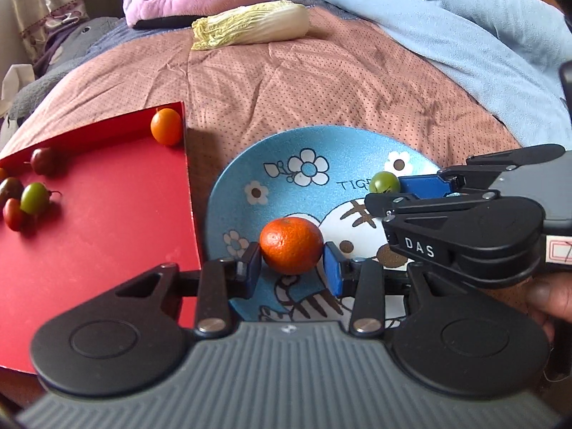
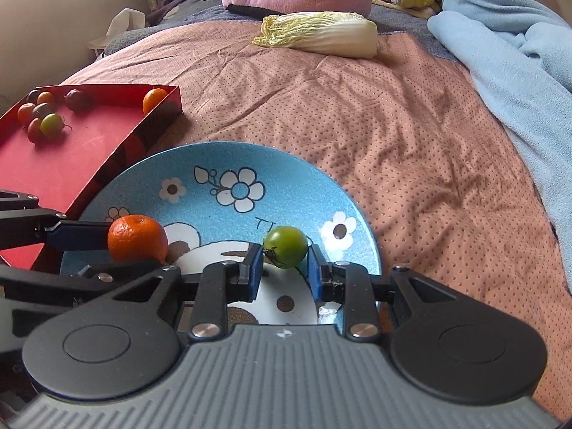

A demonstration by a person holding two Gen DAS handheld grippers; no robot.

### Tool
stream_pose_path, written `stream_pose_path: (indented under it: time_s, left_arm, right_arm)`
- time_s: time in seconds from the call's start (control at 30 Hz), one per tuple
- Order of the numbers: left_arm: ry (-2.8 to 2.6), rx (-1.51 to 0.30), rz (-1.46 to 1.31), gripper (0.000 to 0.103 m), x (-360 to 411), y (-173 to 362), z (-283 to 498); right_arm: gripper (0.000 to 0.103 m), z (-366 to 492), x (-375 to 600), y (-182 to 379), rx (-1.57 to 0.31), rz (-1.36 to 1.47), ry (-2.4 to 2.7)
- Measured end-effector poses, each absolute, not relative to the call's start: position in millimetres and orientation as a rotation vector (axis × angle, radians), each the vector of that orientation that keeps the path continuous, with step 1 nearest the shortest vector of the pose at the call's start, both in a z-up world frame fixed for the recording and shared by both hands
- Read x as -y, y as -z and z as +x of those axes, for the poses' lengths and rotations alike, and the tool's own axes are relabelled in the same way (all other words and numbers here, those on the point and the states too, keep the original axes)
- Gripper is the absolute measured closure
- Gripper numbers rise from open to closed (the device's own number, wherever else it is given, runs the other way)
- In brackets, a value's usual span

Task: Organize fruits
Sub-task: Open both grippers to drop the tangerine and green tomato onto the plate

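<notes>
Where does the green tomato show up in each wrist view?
Left wrist view: the green tomato sits right of centre, at the tips of the right gripper reaching in from the right.
Right wrist view: the green tomato is at lower centre, between that gripper's own fingers.
Shared landmark: the blue plate under it, with the orange alongside.

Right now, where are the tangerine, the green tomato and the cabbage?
tangerine (image 1: 291, 245): left wrist view, middle of its peel.
green tomato (image 2: 286, 241): right wrist view, middle of its skin.
cabbage (image 2: 321, 34): right wrist view, middle of its leaves.
</notes>
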State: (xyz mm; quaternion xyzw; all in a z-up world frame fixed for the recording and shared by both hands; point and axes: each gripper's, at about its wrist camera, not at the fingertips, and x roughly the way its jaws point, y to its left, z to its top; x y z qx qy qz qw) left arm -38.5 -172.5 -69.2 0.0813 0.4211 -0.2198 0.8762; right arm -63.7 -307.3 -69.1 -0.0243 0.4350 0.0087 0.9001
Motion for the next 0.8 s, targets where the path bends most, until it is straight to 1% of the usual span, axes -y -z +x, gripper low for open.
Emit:
stream_pose_path:
  time_s: [0.07,0.13,0.17,0.2,0.23,0.27,0.3,0.53,0.8]
  left_arm:
    - [0.459,-0.892,0.152,0.062,172,68,-37]
    - [0.461,-0.905,0.127,0.061,170,67,-35]
    - [0.468,-0.908,0.117,0.058,168,67,-35]
    - [0.467,-0.903,0.112,0.049,167,65,-37]
    - [0.459,-0.89,0.112,0.044,166,62,-39]
    - [0.456,-0.869,0.11,0.038,164,58,-41]
    - [0.461,-0.854,0.106,0.037,162,54,-43]
    - [0.399,-0.803,0.06,0.037,129,33,-40]
    - [0.098,-0.823,0.021,0.038,51,35,-4]
  right_arm:
    - [0.07,-63,307,68,-0.895,-0.041,-0.013]
    - [0.065,-62,308,65,-0.882,-0.035,-0.01]
    - [0.064,-62,308,62,-0.873,-0.035,-0.009]
    - [0.057,-62,308,58,-0.861,-0.039,-0.006]
    - [0.05,-62,307,55,-0.848,-0.042,-0.004]
    - [0.048,-61,306,51,-0.833,-0.044,-0.003]
    - [0.047,-60,304,47,-0.821,-0.045,-0.005]
    - [0.047,-40,272,24,-0.738,-0.043,-0.091]
    - [0.049,5,202,14,-0.701,-0.137,-0.223]
